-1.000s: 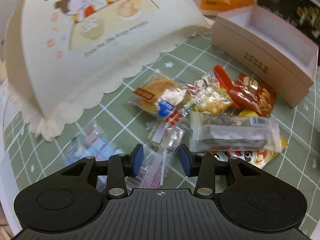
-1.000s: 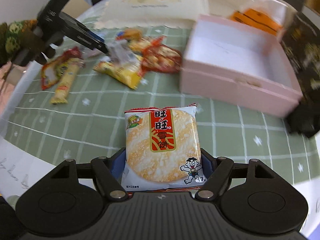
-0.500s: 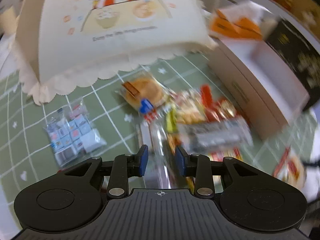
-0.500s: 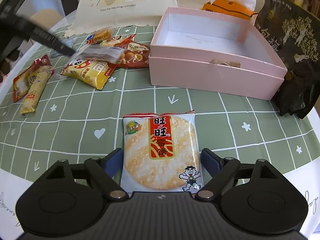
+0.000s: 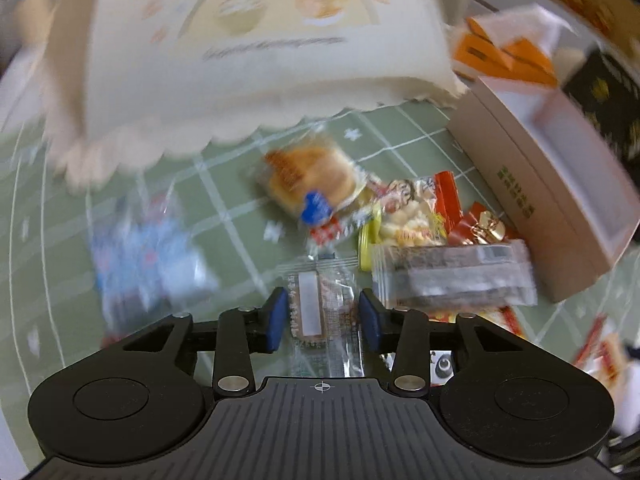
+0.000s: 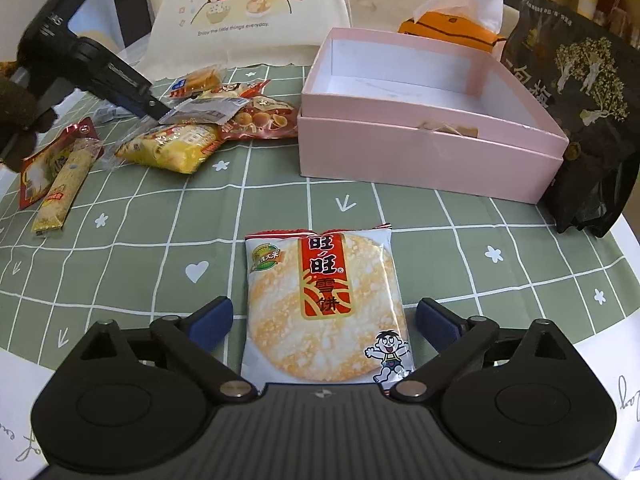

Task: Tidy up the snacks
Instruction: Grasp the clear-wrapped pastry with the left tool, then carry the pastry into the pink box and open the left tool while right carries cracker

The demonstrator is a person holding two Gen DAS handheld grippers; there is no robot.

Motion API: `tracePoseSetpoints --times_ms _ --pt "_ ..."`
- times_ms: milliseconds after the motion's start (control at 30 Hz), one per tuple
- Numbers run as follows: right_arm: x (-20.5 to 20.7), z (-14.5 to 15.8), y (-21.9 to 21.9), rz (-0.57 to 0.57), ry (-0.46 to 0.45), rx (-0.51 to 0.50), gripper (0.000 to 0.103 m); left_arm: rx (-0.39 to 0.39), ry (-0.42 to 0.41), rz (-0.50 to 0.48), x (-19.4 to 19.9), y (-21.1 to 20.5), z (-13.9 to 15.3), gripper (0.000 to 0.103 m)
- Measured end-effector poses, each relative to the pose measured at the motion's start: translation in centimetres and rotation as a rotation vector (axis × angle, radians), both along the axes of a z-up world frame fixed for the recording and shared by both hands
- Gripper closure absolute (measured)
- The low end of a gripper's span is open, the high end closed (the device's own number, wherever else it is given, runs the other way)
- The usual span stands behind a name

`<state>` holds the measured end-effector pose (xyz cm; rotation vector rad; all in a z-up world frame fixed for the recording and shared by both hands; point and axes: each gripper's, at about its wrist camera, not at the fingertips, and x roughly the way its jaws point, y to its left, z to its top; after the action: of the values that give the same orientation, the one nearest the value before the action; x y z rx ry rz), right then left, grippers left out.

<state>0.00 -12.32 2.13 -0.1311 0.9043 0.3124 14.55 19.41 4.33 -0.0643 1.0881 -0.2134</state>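
Observation:
My right gripper [image 6: 324, 320] is open, its jaws apart from the rice cracker packet [image 6: 324, 308] lying flat on the green checked cloth between them. An open, empty pink box [image 6: 424, 120] stands beyond. My left gripper [image 5: 323, 316] has its blue pads against a clear-wrapped snack [image 5: 320, 308]; the view is blurred. It also shows in the right wrist view [image 6: 160, 110], at the snack pile [image 6: 208, 124]. A dark bar in clear wrap [image 5: 452, 276] and a round pastry [image 5: 312, 178] lie ahead of it.
A cream bag with a cartoon print [image 6: 248, 16] stands at the back. An orange tissue box [image 6: 452, 28] and a black pouch [image 6: 580, 112] sit by the pink box. A red packet and a yellow stick snack [image 6: 64, 184] lie at the left.
My right gripper opened and let go of the rice cracker packet, which now lies on the cloth. My left gripper closed on the clear-wrapped snack and moved quickly, blurring its view.

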Motion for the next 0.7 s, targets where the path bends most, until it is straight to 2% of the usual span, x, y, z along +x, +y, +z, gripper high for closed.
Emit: tracePoseSetpoints --times_ms 133,333,467,533,600,700 --pt "-0.2 0.1 -0.8 0.027 0.022 0.011 0.005 -0.019 -0.062 0.064 -4.6 -0.1 1.7 0.06" --pt "0.1 0.1 -1.4 0.063 -0.003 0.033 0.006 -0.089 -0.108 0.137 -12.7 -2.0 5.1 0.061" --pt "0.9 0.2 -0.2 0.117 -0.028 0.036 0.006 -0.167 -0.085 0.1 -16.3 -5.4 6.1 0.061" --pt "1.3 0.0 0.4 0.148 -0.017 0.028 0.012 -0.187 -0.063 0.073 -17.6 -7.7 6.1 0.061" --pt "1.5 0.0 0.1 0.157 0.017 0.046 0.026 -0.202 -0.052 0.046 -18.4 -9.7 6.3 0.061" --pt "0.9 1.0 -1.6 0.156 0.027 0.087 0.028 -0.212 -0.063 0.006 -19.2 -11.8 7.3 0.061"
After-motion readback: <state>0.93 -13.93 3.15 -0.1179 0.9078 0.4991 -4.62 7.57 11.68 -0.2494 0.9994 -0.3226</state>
